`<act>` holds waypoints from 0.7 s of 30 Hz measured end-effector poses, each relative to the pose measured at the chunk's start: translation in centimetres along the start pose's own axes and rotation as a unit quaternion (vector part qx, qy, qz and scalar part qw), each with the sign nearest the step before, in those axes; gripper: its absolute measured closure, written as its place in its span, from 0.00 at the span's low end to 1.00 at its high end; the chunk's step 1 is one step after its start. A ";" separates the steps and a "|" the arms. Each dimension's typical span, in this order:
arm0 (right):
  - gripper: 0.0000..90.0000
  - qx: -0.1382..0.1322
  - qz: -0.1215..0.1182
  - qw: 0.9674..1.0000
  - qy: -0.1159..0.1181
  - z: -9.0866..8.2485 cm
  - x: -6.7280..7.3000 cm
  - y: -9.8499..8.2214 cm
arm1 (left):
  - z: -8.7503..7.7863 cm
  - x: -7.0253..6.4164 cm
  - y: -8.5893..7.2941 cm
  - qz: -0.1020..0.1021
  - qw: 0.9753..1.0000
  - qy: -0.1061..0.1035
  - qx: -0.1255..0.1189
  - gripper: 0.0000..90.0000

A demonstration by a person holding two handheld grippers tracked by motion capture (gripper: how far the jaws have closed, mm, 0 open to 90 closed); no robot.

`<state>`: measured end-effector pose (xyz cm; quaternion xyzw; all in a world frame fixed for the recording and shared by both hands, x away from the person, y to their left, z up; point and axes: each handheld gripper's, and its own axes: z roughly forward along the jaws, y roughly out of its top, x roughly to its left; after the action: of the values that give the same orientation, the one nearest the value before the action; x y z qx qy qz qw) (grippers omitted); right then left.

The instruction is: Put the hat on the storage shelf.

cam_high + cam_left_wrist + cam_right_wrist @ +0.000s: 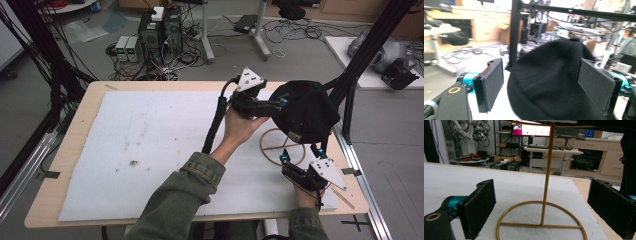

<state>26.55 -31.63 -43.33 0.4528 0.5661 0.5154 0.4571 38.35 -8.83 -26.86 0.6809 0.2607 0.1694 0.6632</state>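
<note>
1. High view is showing a black knitted beanie hat point(302, 110) sitting on top of a thin golden wire stand with a ring-shaped base point(281, 146), which is resting on the white foam-covered wooden surface point(150, 145) near its right edge.
2. Beside the stand, the left claw point(278, 104) is reaching level toward the hat's left side, with its tips just at the fabric.
3. In the left gripper view, the left claw point(546, 85) is standing wide open, with its jaws on either side of the hat point(551, 77) and the pads not pressing on it.
4. Nearer the person than the stand's base, the right claw point(299, 154) is hovering low, pointing at the ring.
5. In the right gripper view, the right claw point(549, 210) is gaping wide and holding nothing, with the stand point(541, 220) and its upright rod standing between and beyond the two jaws, apart from both.
</note>
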 end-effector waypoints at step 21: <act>0.08 0.000 -0.007 1.000 -0.001 0.1 0.4 0.1 | -10.6 5.9 -1.1 0.013 0.994 0.109 -0.010 0.22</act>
<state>26.53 -31.20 -43.28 0.4499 0.5686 0.5115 0.4611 36.92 3.20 -27.94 0.6547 0.3208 0.2536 0.6357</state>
